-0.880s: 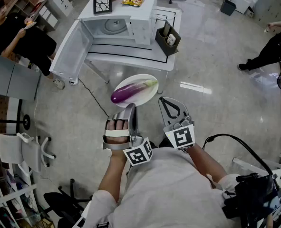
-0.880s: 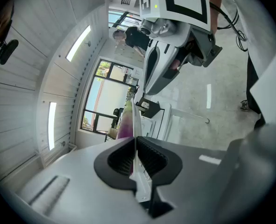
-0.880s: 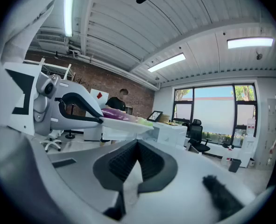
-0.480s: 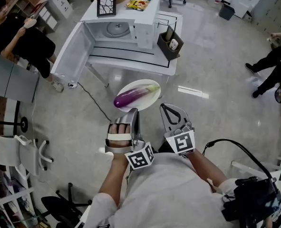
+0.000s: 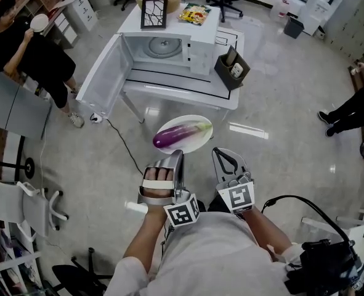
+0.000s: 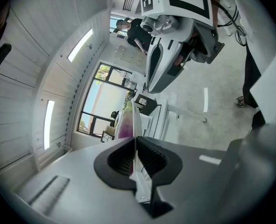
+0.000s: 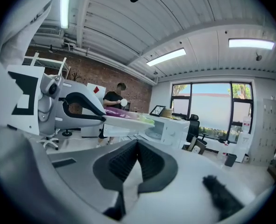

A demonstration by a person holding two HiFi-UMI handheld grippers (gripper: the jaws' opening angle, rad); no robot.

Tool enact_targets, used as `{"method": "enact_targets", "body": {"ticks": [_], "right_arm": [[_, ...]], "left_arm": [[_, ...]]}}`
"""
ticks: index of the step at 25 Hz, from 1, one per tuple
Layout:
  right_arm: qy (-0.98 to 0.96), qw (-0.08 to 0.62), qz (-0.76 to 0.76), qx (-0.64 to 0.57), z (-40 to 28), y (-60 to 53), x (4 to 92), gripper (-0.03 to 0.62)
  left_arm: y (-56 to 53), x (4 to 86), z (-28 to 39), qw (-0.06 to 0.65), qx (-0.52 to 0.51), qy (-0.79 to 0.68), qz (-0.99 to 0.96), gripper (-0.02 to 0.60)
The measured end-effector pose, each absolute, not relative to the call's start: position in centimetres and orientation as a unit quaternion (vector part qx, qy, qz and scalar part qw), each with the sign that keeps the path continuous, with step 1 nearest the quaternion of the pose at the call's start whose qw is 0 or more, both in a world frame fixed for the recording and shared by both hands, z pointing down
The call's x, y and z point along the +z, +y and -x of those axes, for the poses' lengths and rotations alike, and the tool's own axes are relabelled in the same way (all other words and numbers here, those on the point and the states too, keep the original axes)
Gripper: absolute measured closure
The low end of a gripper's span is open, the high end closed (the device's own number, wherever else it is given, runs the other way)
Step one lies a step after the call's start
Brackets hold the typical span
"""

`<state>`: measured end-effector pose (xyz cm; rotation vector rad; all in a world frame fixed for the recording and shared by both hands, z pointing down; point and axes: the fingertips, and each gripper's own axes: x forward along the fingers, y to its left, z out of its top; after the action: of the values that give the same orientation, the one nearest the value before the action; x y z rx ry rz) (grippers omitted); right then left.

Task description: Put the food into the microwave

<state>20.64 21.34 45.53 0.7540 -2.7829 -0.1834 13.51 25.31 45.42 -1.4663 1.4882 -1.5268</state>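
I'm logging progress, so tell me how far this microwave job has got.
Done: the door of the microwave stands open, and the plate with the eggplant is picked up. In hand: the left hand-held gripper clamps the plate's rim, holding it over the floor, short of the table. The right hand-held gripper is shut and empty. Left: carry the plate to the microwave and set it inside.

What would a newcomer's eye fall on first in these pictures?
The purple eggplant on a white plate, mid-picture in the head view, held by its rim in the left gripper. Beyond it, a white microwave stands on a white table with its door swung wide open.
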Motion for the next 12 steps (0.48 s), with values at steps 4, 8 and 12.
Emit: {"method": "enact_targets", "body": {"ticks": [4, 8, 12], "right_arm": [[-0.952, 0.127, -0.27, -0.062, -19.0, 21.6, 45.7, 0.585], [-0.951, 0.125, -0.278, -0.053, -17.9, 21.3, 46.0, 0.585], [-0.951, 0.132, -0.274, -0.056, -17.1, 20.0, 46.4, 0.585]], "left_arm": [[25.9, 45.6, -11.8, 0.278, -0.567, 0.547, 0.55, 0.552], [25.7, 46.1, -10.4, 0.276, -0.567, 0.542, 0.555, 0.551], [24.5, 46.5, -9.5, 0.272, -0.567, 0.544, 0.556, 0.551]]}}
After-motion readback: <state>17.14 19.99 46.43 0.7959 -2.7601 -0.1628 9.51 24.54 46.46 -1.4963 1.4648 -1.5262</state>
